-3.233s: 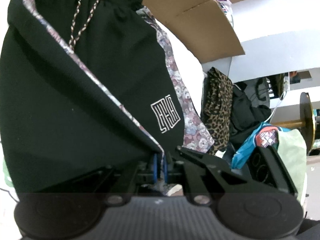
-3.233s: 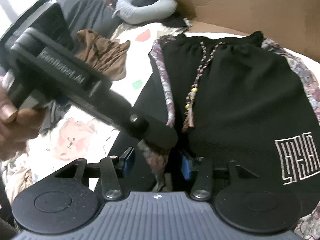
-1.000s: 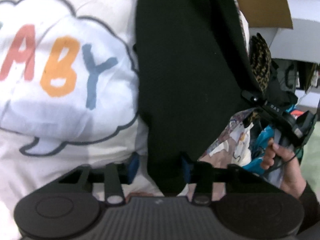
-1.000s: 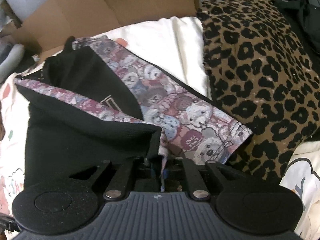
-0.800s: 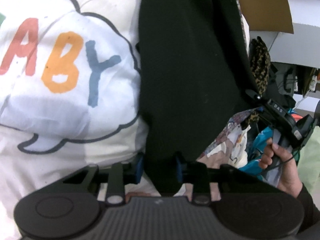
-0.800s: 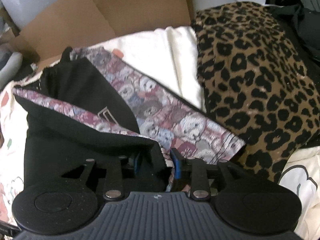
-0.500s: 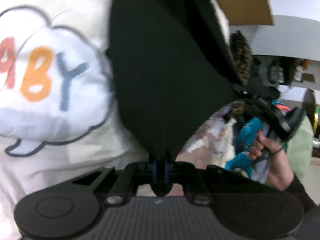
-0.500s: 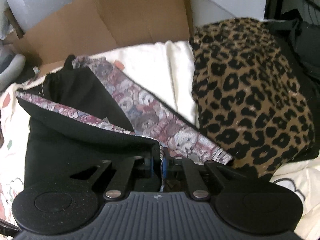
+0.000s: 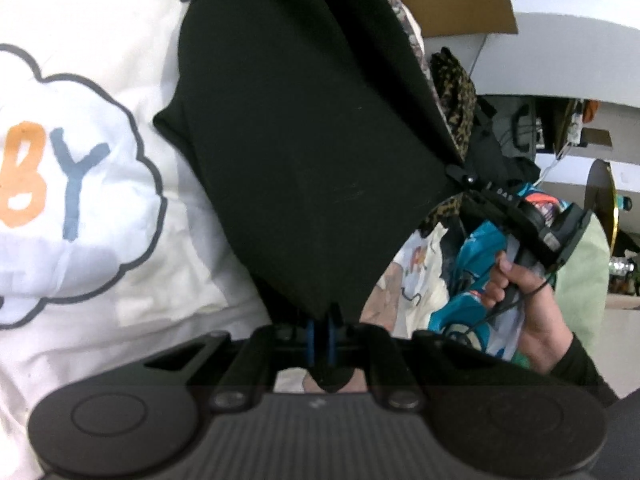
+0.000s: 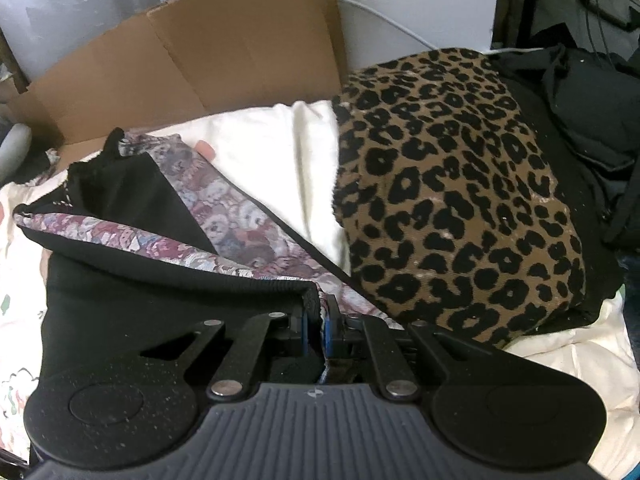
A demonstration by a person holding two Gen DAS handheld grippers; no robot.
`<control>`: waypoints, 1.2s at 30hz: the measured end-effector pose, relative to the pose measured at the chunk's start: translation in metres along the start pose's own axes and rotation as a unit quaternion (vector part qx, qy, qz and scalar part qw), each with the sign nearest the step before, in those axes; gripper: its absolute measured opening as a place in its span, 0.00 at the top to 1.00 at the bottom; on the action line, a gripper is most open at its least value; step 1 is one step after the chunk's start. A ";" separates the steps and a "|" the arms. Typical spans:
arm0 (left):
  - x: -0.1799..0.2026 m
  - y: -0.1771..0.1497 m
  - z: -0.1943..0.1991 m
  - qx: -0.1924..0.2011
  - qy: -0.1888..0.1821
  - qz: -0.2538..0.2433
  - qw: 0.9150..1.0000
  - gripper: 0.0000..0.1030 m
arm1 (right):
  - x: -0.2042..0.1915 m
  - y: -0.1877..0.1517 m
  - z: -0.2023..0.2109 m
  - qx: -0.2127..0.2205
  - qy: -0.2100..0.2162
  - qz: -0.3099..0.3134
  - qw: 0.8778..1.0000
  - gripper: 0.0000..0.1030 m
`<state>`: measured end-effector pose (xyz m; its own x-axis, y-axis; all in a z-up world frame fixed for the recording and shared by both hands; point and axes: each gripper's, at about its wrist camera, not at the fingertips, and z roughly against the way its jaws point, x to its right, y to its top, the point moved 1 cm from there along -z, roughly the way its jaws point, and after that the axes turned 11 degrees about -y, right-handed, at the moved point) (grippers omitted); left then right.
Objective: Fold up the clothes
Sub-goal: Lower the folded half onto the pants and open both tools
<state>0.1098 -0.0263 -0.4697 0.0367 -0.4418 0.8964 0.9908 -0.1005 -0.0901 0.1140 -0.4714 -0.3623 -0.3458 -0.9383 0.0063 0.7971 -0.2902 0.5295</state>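
Pinching one corner of the black shorts (image 9: 304, 152), the left gripper (image 9: 321, 330) is seen with its blue-padded jaws drawn almost fully together, a thin fold of dark cloth pressed between them. From that corner the garment is stretched up and away as a taut black panel, raised above a white sheet (image 9: 80, 184) on which a cloud outline and coloured letters are printed. At the panel's far right corner the right gripper (image 9: 466, 178) is visible in the left wrist view, clamped on the fabric and carried by the person's right hand (image 9: 528, 300), a dark sleeve showing at the wrist. In the right wrist view the right gripper's jaws are likewise nearly closed, and the hemmed edge of the shorts, black outside with a patterned bear-print band (image 10: 224, 216), is held between the pads. The rest of the shorts is spread to the left and behind, folded over itself on a cream bedcover (image 10: 280, 152). Just beside the shorts on the right a leopard-print garment (image 10: 460, 184) is lying, with dark clothing (image 10: 580, 80) piled beyond it. A flattened cardboard box (image 10: 200, 56) is propped against the wall behind the bedcover.
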 end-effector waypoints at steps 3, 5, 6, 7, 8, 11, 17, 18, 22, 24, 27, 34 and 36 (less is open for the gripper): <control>-0.004 0.003 -0.006 -0.011 0.003 -0.002 1.000 0.94 | 0.002 -0.001 -0.008 -0.006 -0.013 0.007 1.000 0.95; -0.005 0.004 -0.011 -0.021 0.005 -0.007 1.000 0.94 | 0.003 -0.002 -0.012 -0.010 -0.022 0.010 1.000 0.95; -0.005 0.004 -0.015 -0.026 0.007 -0.011 1.000 0.94 | 0.004 -0.002 -0.014 -0.011 -0.026 0.012 1.000 0.95; -0.006 0.005 -0.018 -0.030 0.009 -0.014 0.999 0.94 | 0.004 -0.002 -0.014 -0.011 -0.029 0.015 0.999 0.95; -0.006 0.006 -0.020 -0.033 0.012 -0.016 0.999 0.94 | 0.005 -0.002 -0.014 -0.012 -0.031 0.018 0.999 0.95; -0.010 0.008 -0.024 -0.041 0.018 -0.020 0.999 0.95 | 0.007 -0.002 -0.015 -0.014 -0.039 0.025 0.999 0.95; -0.016 0.009 -0.035 -0.073 0.049 -0.032 0.996 0.97 | 0.012 -0.003 -0.019 -0.025 -0.058 0.032 0.998 0.95; -0.017 0.009 -0.036 -0.078 0.054 -0.035 0.995 0.97 | 0.011 -0.004 -0.020 -0.027 -0.060 0.036 0.997 0.95; -0.021 0.011 -0.042 -0.087 0.076 -0.043 0.992 0.97 | 0.007 -0.006 -0.028 -0.039 -0.070 0.052 0.995 0.94; -0.021 0.013 -0.045 -0.088 0.083 -0.045 0.992 0.97 | 0.008 -0.006 -0.035 -0.051 -0.075 0.051 0.995 0.91; -0.015 0.014 -0.046 -0.103 0.090 -0.050 0.989 0.92 | 0.010 -0.004 -0.042 -0.066 -0.061 0.045 0.995 0.79; -0.004 0.022 -0.002 -0.075 0.088 -0.047 0.992 0.60 | 0.028 0.005 -0.015 -0.051 -0.050 0.037 0.997 0.60; -0.002 0.026 0.016 -0.055 0.096 -0.038 0.993 0.60 | 0.032 0.004 -0.005 -0.048 -0.044 0.030 0.997 0.60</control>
<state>0.1375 -0.0135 -0.4668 -0.0732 -0.5901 0.8040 0.9691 -0.2326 -0.0825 0.1089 -0.5036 -0.3646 -0.3354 -0.9354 0.1115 0.8595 -0.2554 0.4427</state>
